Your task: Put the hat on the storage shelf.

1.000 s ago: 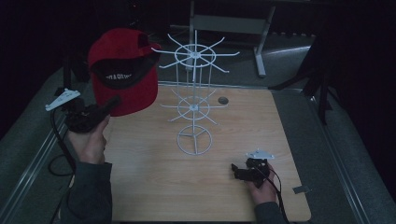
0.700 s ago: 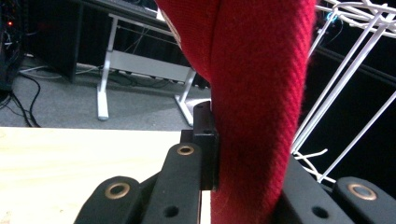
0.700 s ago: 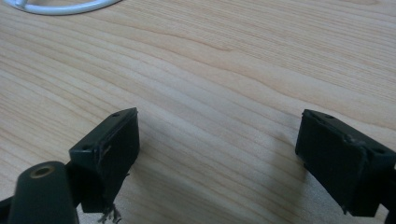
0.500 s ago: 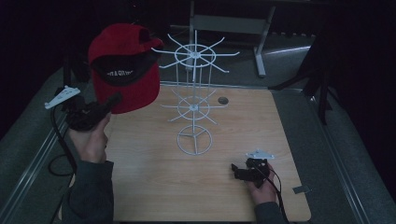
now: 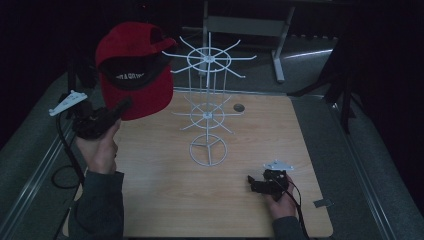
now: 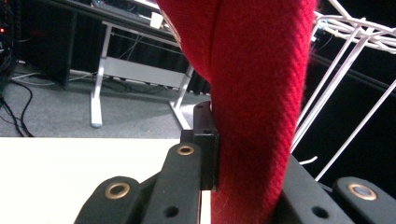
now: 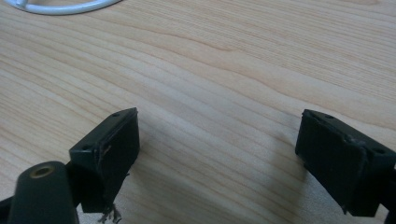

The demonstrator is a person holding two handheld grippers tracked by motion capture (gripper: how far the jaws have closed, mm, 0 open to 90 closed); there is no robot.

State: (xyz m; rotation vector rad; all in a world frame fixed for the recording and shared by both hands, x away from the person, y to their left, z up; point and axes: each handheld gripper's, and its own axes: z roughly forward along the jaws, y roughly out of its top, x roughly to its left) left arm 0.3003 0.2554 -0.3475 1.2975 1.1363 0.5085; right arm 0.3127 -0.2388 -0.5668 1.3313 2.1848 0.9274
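A red cap (image 5: 132, 70) with a black inner band hangs in the air at the left, its brim pinched in my left gripper (image 5: 122, 106), which is shut on it. In the left gripper view the red cloth (image 6: 261, 93) stands between the black jaws. A white wire display rack (image 5: 207, 107) with spoked tiers stands mid-table, just right of the cap; its wires (image 6: 345, 56) show close by. My right gripper (image 5: 255, 184) rests low on the table at the front right, open, with bare wood between its pads (image 7: 112, 144).
The wooden tabletop (image 5: 250, 135) has a round hole (image 5: 239, 107) behind the rack. The rack's ring base (image 7: 60, 7) lies just beyond the right gripper. A piece of tape (image 5: 322, 203) sits at the front right edge. A desk frame (image 5: 277, 45) stands behind the table.
The left hand has lifted the cap slightly up and toward the rack's top tier. The right gripper has stayed in place.
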